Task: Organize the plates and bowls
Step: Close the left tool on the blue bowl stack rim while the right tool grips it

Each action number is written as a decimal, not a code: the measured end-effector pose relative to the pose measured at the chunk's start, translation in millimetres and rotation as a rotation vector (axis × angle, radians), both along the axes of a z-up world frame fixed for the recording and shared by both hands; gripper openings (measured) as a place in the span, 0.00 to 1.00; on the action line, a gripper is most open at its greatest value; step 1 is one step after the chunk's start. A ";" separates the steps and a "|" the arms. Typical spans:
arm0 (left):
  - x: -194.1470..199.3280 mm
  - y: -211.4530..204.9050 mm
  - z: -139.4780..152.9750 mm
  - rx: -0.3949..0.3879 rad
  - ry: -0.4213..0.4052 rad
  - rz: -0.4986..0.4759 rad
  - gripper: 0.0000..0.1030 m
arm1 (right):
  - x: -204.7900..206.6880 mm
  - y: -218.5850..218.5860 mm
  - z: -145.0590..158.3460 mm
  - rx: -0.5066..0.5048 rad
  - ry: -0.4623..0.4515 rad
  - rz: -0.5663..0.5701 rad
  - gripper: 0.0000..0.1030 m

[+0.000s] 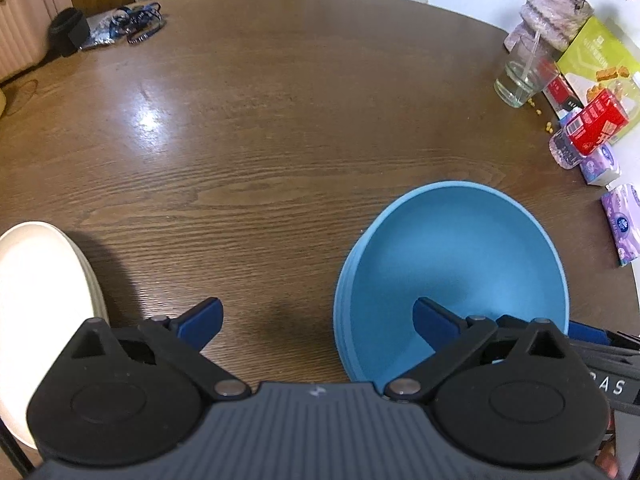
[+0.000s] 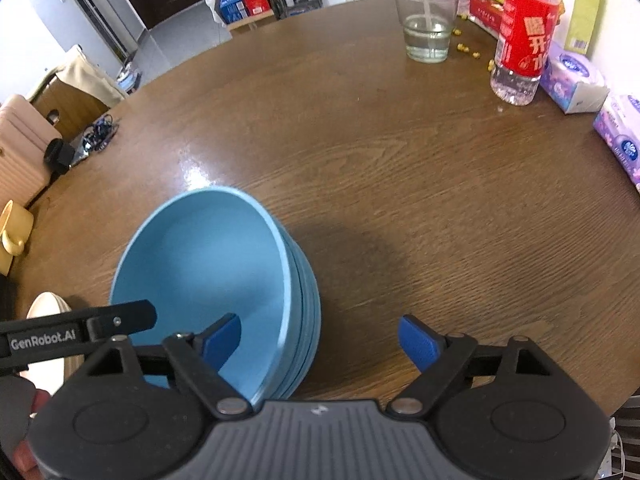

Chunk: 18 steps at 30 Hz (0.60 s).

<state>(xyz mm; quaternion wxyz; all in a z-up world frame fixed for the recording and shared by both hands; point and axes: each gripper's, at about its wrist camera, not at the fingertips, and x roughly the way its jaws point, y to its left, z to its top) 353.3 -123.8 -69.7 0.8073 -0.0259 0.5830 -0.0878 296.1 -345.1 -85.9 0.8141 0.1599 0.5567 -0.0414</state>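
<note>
Blue bowls (image 1: 452, 264) | nested stack | upright, mouths up | on table (image 1: 280, 120)

The left gripper (image 1: 318, 322) hangs over the brown wooden tabletop (image 1: 260, 140), its jaws spread wide with only bare wood between them. A stack of blue bowls (image 1: 452, 264) sits toward the near right edge of the tabletop; the gripper's right blue pad overlaps the stack's inside in this view, whether touching cannot be told. White plates (image 1: 36, 300) lie at the near left edge. Along the right edge stand a glass of water (image 1: 520, 76), a bottle with a red label (image 1: 588, 132), purple tissue packs (image 1: 620, 220) and a pale vase (image 1: 552, 20). At the far left edge lies a tangle of blue cords (image 1: 128, 24).
</note>
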 end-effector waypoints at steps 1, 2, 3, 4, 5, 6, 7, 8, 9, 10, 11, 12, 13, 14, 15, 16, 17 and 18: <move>1.4 -1.1 -1.9 0.000 0.006 0.001 1.00 | 1.1 0.4 -2.3 0.001 0.006 0.001 0.83; 3.1 -1.9 -4.3 -0.003 0.013 -0.001 1.00 | 2.0 1.0 -4.2 0.003 0.012 0.002 0.83; 4.6 -2.9 -6.6 -0.006 0.019 -0.003 1.00 | 3.0 1.2 -5.8 0.005 0.016 0.003 0.83; 5.9 -3.9 -8.6 -0.006 0.024 -0.005 1.00 | 4.1 1.2 -7.7 0.007 0.021 0.003 0.83; 6.9 -5.4 -10.5 -0.006 0.027 -0.007 1.00 | 5.2 0.9 -9.6 0.009 0.025 0.002 0.83; 8.1 -6.1 -12.3 -0.007 0.031 -0.008 1.00 | 6.0 0.4 -11.4 0.012 0.029 0.000 0.83; 9.8 -6.6 -14.5 -0.008 0.037 -0.008 1.00 | 6.6 -0.6 -12.7 0.014 0.032 -0.002 0.83; 10.8 -6.9 -16.2 -0.010 0.041 -0.009 1.00 | 7.2 -1.6 -13.9 0.016 0.036 -0.004 0.83; 11.7 -6.9 -18.0 -0.014 0.045 -0.010 1.00 | 7.6 -2.1 -15.0 0.019 0.039 -0.006 0.83; 12.3 -6.6 -19.6 -0.016 0.048 -0.011 1.00 | 8.3 -2.6 -16.3 0.021 0.042 -0.008 0.83; 13.3 -6.6 -21.1 -0.017 0.051 -0.012 1.00 | 9.0 -3.0 -17.4 0.023 0.045 -0.009 0.83; 14.1 -6.5 -22.5 -0.019 0.054 -0.013 1.00 | 9.6 -2.6 -18.6 0.025 0.047 -0.011 0.83; 14.8 -6.2 -23.8 -0.022 0.057 -0.012 1.00 | 9.8 -2.7 -19.8 0.028 0.048 -0.013 0.83; 15.1 -4.6 -24.8 -0.024 0.058 -0.013 1.00 | 9.8 -2.8 -21.0 0.031 0.048 -0.013 0.83; 15.6 -4.4 -25.7 -0.026 0.059 -0.013 1.00 | 10.0 -3.3 -21.6 0.034 0.049 -0.014 0.83; 16.1 -3.8 -26.8 -0.028 0.062 -0.013 1.00 | 10.4 -3.4 -22.8 0.036 0.050 -0.015 0.83; 16.6 -3.2 -27.1 -0.028 0.064 -0.014 1.00 | 10.7 -3.2 -23.6 0.039 0.051 -0.016 0.83; 16.9 -2.6 -28.0 -0.028 0.066 -0.015 1.00 | 11.1 -3.3 -24.6 0.041 0.053 -0.017 0.83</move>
